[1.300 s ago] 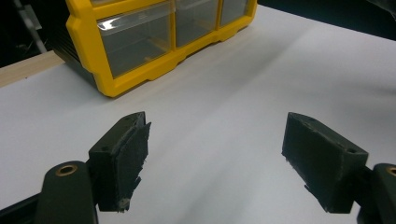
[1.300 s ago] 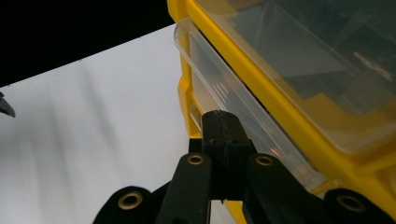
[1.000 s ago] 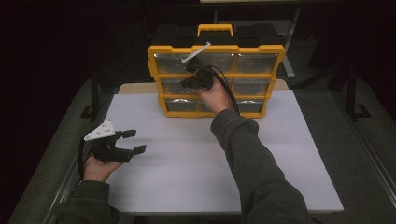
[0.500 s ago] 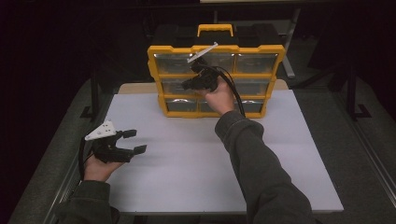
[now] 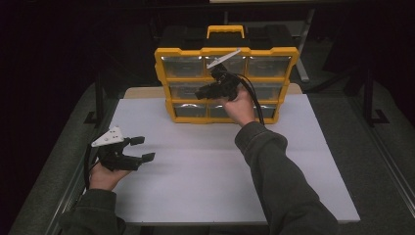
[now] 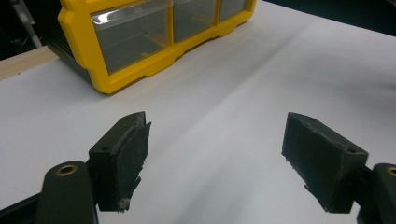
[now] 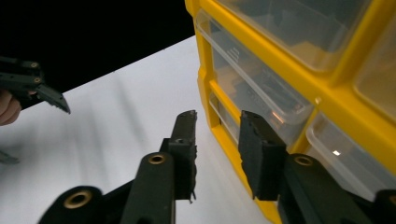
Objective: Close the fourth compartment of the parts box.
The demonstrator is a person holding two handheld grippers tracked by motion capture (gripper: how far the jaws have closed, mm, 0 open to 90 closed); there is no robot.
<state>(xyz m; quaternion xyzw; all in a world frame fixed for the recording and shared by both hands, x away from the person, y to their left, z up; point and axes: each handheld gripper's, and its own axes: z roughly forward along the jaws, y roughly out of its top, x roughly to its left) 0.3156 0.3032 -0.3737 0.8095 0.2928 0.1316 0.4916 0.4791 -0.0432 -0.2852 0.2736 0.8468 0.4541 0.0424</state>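
Cabinet: yellow drawer cabinet [image 5: 226, 52] stands upright at upper centre of the high view, on the far part of the white tabletop [image 5: 205, 176]; three rows of clear drawers, black top with a yellow handle [image 5: 225, 31].
Cabinet, left gripper view: its lower corner [image 6: 140, 60] sits at the upper left of the frame, well apart from the fingers.
Cabinet, right gripper view: the yellow frame [image 7: 336, 79] takes the right side of the frame, clear drawers stacked one above another.
Right gripper: right gripper [image 5: 204, 92] held up at the cabinet's front, at centre of the high view, level with the middle row and pointing toward the frame's left.
Right fingers: spread by a narrow gap, nothing between them; in the right gripper view the right-hand finger [image 7: 258, 154] lies just in front of a middle-row drawer [image 7: 254, 93]; contact cannot be told.
Right hand: hand [image 5: 241, 105] below the gripper, sleeve running down to the lower right of the high view.
Left gripper: left gripper [image 5: 142, 149] at the lower left of the high view, low over the tabletop, well apart from the cabinet.
Left fingers: spread wide and empty; in the left gripper view one finger [image 6: 122, 158] stands at lower left and the other at lower right, bare white tabletop between them.
Left gripper, right gripper view: seen far off at the upper left edge [image 7: 42, 91].
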